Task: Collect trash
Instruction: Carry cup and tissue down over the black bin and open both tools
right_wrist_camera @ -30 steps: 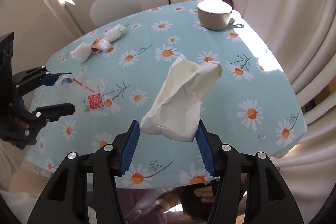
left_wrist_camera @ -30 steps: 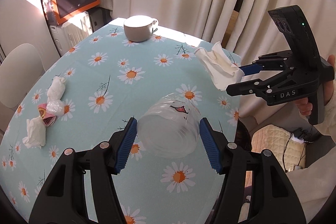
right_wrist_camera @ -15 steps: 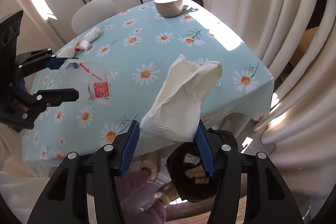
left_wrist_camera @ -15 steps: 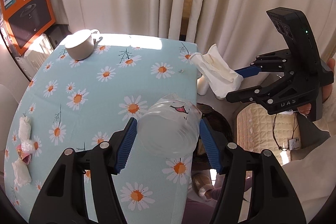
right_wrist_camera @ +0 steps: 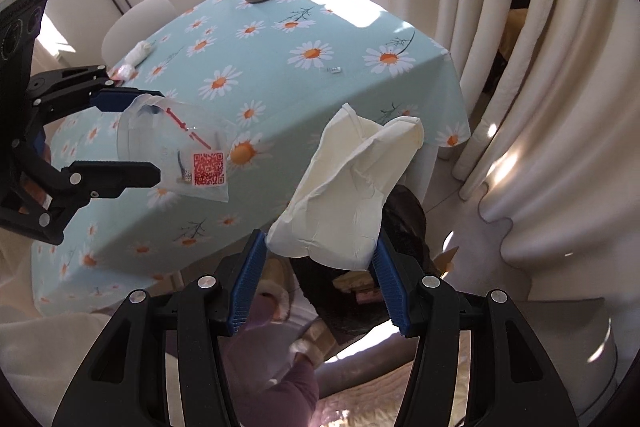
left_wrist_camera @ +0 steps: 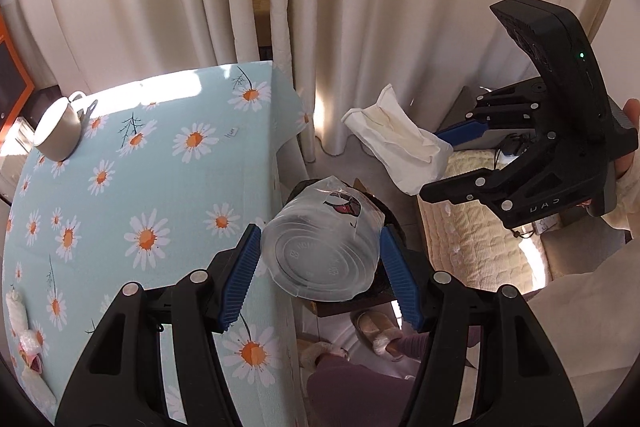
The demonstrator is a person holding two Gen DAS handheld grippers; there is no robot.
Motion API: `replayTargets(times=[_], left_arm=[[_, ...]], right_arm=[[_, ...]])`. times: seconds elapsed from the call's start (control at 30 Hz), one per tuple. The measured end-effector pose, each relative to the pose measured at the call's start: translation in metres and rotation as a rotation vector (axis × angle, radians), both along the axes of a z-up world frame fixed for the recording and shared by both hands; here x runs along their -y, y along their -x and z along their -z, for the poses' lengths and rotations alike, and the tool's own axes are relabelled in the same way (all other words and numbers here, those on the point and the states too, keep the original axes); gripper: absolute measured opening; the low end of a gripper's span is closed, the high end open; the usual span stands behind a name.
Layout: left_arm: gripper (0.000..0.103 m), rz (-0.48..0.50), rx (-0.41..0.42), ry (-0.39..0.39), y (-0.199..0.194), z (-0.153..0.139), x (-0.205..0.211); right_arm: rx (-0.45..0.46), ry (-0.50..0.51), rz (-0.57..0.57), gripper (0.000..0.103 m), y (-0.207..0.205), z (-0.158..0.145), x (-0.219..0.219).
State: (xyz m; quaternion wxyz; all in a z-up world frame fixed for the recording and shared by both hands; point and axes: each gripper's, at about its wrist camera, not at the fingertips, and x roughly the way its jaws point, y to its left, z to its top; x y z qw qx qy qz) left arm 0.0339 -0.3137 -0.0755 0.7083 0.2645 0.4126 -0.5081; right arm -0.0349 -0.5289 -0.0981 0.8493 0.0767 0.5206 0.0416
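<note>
My left gripper (left_wrist_camera: pixel 320 259) is shut on a clear plastic cup (left_wrist_camera: pixel 320 251) with a torn film lid; the cup also shows in the right wrist view (right_wrist_camera: pixel 172 151), held past the table's edge. My right gripper (right_wrist_camera: pixel 318 271) is shut on a crumpled white tissue (right_wrist_camera: pixel 352 195), which also shows in the left wrist view (left_wrist_camera: pixel 400 143). Both are held above a dark trash bin (right_wrist_camera: pixel 404 223) on the floor beside the table, partly hidden behind the cup in the left wrist view (left_wrist_camera: pixel 384 291). More wrapped trash (left_wrist_camera: pixel 20 315) lies at the table's far side.
The daisy tablecloth table (left_wrist_camera: pixel 140 187) carries a white mug (left_wrist_camera: pixel 60 135). Cream curtains (left_wrist_camera: pixel 360 7) hang behind. A quilted cushion (left_wrist_camera: pixel 480 239) lies on the floor. The person's slippered feet (left_wrist_camera: pixel 376 327) are by the bin. A white chair (right_wrist_camera: pixel 136 23) stands beyond the table.
Both grippers swung off the table toward its corner and now hang over the floor and trash bin, still holding the cup and the tissue.
</note>
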Motion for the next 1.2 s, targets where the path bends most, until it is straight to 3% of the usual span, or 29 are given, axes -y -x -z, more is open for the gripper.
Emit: replayTargets(times=[0.37, 0.47, 0.5, 0.57, 0.9, 1.2], left_arm=[[0.062, 0.144, -0.025, -0.089, 0.013, 0.034, 0.038], [0.067, 0.165, -0.085, -0.060, 0.012, 0.034, 0.039], [0.082, 0.161, -0.091, -0.053, 0.010, 0.033, 0.039], [0.093, 0.133, -0.083, -0.040, 0.007, 0.031, 0.037], [0.097, -0.011, -0.121, 0.006, -0.008, 0.023, 0.006], [0.097, -0.148, -0.068, 0.064, -0.015, 0.006, -0.026]], right_arm=[[-0.081, -0.024, 0.071, 0.051, 0.023, 0.035, 0.008], [-0.095, -0.028, 0.095, 0.056, 0.022, 0.040, 0.011], [-0.097, -0.018, 0.109, 0.061, 0.021, 0.041, 0.012], [-0.084, 0.002, 0.126, 0.079, 0.021, 0.040, 0.014], [-0.105, 0.071, 0.114, 0.085, 0.020, 0.037, 0.027], [-0.079, 0.131, -0.010, 0.086, 0.003, 0.016, 0.014]])
